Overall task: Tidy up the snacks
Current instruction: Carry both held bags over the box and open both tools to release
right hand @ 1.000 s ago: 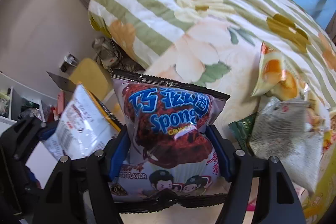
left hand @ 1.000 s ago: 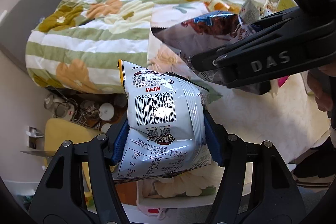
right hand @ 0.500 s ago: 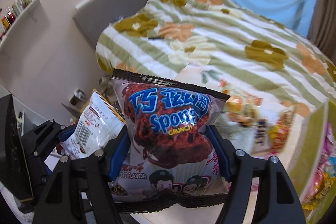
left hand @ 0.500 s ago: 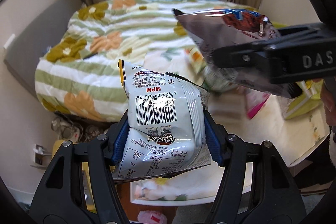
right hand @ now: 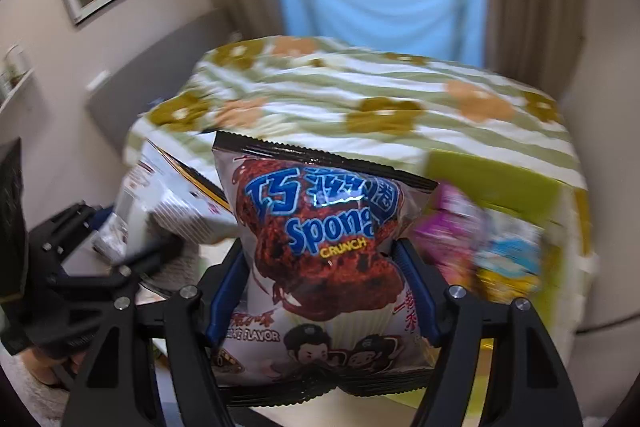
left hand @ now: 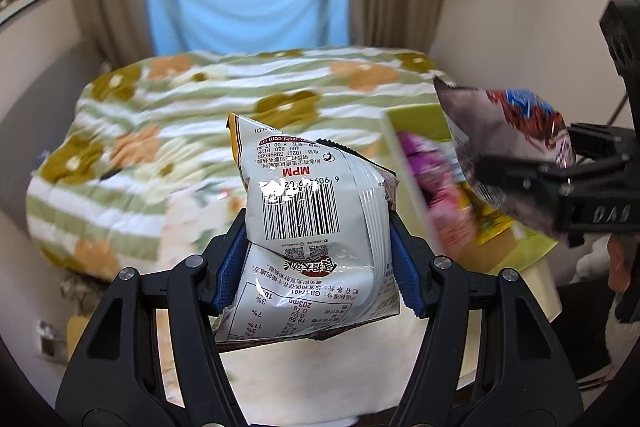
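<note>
Two tongs are each part-spread and pinching a snack: the left tongs point(left hand: 318, 267) clamp a white barcode bag point(left hand: 316, 227), the right tongs point(right hand: 320, 291) a Sponge Crunch bag point(right hand: 320, 251). Both bags stand upright at centre frame, long axis vertical, the white one's print upside down.

Wrist views downward, sharing bed point(left hand: 168, 131)

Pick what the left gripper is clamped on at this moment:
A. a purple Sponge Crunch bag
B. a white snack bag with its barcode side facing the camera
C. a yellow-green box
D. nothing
B: in the left wrist view the left gripper has its blue pads pressed against both sides of the white snack bag, whose barcode and upside-down print face the camera.
</note>
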`<state>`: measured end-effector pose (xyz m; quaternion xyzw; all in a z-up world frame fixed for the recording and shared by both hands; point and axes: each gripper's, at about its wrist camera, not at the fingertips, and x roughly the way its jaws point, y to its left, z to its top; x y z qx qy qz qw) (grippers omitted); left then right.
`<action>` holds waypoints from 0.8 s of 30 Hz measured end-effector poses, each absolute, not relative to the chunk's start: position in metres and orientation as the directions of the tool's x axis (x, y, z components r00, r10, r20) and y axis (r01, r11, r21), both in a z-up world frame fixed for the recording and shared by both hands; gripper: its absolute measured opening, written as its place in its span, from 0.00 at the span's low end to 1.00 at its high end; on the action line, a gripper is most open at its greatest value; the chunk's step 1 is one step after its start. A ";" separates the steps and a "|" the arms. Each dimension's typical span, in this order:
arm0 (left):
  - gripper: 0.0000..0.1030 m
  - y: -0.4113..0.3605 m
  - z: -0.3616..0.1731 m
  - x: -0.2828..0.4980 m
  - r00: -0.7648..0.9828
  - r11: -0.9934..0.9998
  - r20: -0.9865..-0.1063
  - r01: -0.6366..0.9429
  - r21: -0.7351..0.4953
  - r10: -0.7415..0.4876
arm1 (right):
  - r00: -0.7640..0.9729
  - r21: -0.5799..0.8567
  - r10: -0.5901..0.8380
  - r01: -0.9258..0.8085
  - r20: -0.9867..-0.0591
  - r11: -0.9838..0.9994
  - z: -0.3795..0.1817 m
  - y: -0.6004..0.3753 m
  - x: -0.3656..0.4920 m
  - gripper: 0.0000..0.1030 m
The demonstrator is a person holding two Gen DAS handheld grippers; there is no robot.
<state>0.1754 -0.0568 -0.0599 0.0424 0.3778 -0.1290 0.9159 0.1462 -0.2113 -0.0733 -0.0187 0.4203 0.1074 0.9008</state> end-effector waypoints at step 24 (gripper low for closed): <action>0.99 -0.262 -0.136 0.205 0.496 0.887 -0.802 0.452 -0.090 -0.334 | 0.578 0.127 0.057 0.082 -0.814 0.988 -0.122 -0.378 0.117 0.65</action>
